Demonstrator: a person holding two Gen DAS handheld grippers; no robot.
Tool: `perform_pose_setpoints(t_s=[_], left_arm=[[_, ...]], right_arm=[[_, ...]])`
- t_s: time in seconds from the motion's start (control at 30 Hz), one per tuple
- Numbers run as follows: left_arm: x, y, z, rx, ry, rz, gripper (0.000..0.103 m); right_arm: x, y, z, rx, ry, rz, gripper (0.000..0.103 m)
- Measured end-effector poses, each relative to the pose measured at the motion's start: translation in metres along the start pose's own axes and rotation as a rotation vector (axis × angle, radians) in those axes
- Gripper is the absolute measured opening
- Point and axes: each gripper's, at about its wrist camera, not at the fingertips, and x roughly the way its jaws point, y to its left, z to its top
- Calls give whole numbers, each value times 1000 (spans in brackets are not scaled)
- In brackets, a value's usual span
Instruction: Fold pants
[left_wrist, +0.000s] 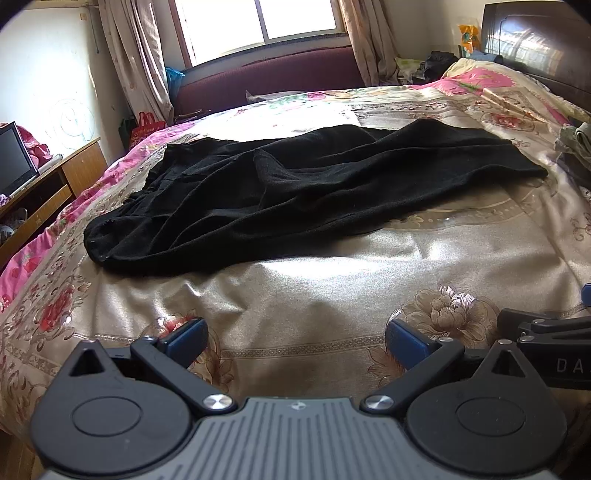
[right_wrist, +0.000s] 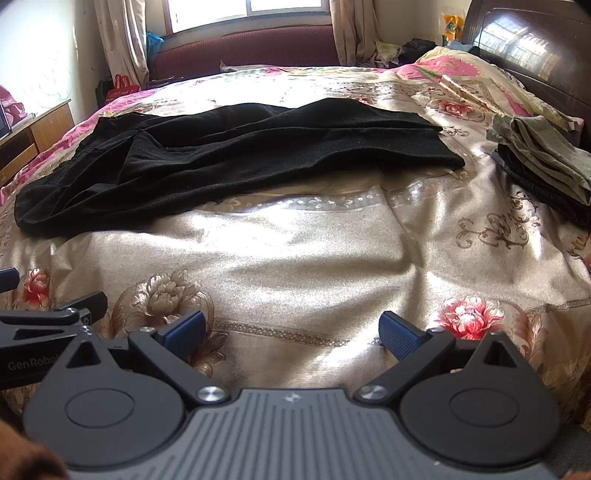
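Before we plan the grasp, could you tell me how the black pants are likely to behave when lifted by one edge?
The black pants will probably drape limply, since they already lie in soft wrinkles. They look like light knit. The shiny bedspread may let them slide when dragged.

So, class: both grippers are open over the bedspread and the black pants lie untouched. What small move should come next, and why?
Probably reach both forward to the black pants. The left gripper and right gripper are open, empty and short of the cloth, which lies rumpled across the bedspread, not yet folded.
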Motion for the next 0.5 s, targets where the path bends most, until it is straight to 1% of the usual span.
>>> perform_pose_setpoints(t_s=[0.5], left_arm=[[-2, -2, 0, 9, -7, 5, 103]], right_arm=[[1, 0, 0, 1, 2, 2, 100]])
